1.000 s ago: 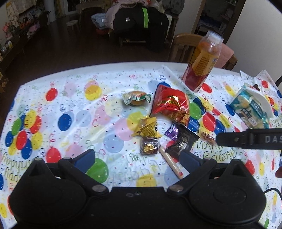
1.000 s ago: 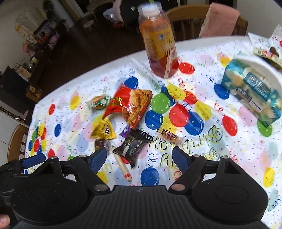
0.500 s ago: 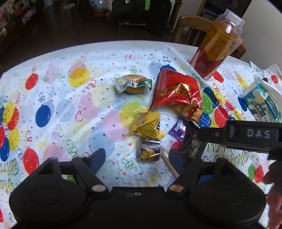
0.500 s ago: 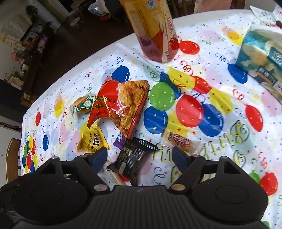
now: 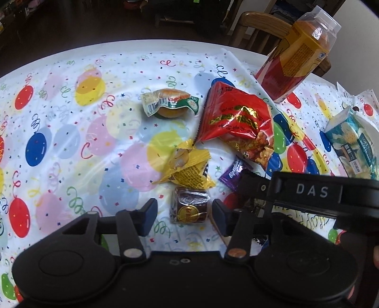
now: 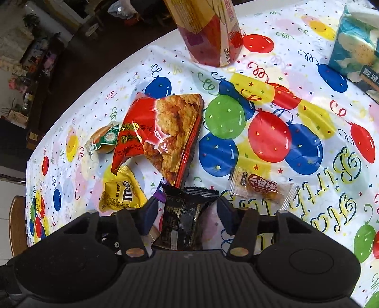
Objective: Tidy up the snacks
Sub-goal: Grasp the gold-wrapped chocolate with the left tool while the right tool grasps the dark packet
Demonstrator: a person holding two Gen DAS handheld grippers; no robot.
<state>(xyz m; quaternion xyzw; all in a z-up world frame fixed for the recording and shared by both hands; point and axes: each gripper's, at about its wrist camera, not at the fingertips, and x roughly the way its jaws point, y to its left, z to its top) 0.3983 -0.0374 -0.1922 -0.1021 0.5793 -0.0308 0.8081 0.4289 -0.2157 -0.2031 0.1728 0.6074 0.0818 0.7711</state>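
Snacks lie scattered on a balloon-print tablecloth (image 5: pixel 59 132). My left gripper (image 5: pixel 184 215) is open, its fingers either side of a brown foil-wrapped chocolate (image 5: pixel 189 206) without touching it. Beyond that lie a yellow candy bag (image 5: pixel 189 168), a red snack bag (image 5: pixel 236 123), a small cake cup (image 5: pixel 170 104) and a purple wrapper (image 5: pixel 233 173). My right gripper (image 6: pixel 187 213) is open around a black packet (image 6: pixel 182 220), low over the cloth. The yellow candy bag (image 6: pixel 120 192), red snack bag (image 6: pixel 163 132) and a clear-wrapped candy (image 6: pixel 263 187) lie close by.
A tall juice bottle (image 5: pixel 293 49) stands at the far right, also seen as the juice bottle (image 6: pixel 208 30) from the right. A blue-green tissue pack (image 5: pixel 353 147) lies at the right edge. A wooden chair (image 5: pixel 260 21) stands behind the table.
Both grippers have moved forward and down toward the snacks. The chocolate now lies between the left fingers and the black packet between the right fingers.
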